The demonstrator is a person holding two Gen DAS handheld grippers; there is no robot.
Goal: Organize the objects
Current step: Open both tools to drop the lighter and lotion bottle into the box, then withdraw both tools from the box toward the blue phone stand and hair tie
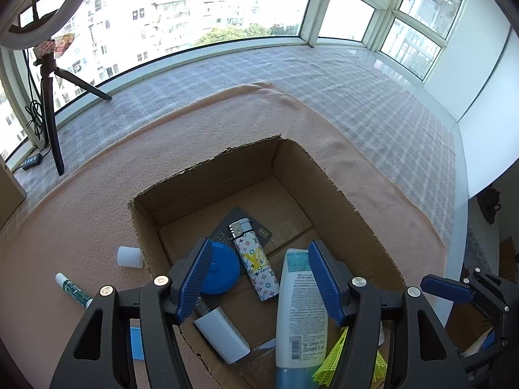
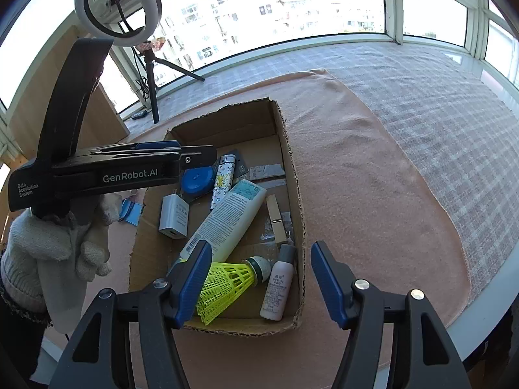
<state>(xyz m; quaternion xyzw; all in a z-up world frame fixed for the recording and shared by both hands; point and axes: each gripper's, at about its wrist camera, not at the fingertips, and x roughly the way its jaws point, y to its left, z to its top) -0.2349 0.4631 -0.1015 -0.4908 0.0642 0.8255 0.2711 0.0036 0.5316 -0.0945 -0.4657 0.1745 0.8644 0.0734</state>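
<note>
An open cardboard box [image 1: 343, 201] sits on a peach cloth. In it lie a patterned lighter [image 1: 254, 259], a blue round tape measure [image 1: 220, 272], a white tube [image 1: 300, 304], a white charger [image 1: 222, 334] and a yellow shuttlecock [image 2: 227, 283]. A small white bottle [image 2: 279, 283] and a wooden clothespin [image 2: 275, 218] also lie there. My left gripper [image 1: 259, 249] hangs open over the box's near left part, its pads touching nothing. My right gripper [image 2: 262, 248] stands open above the shuttlecock and bottle, gripping neither.
Left of the box on the peach cloth [image 1: 97, 201] lie a white cap [image 1: 129, 257], a thin green-and-white stick [image 1: 73, 290] and a blue item [image 1: 136, 343]. A ring light on a tripod [image 2: 118, 6] stands by the window. A gloved hand [image 2: 48, 246] holds the left gripper.
</note>
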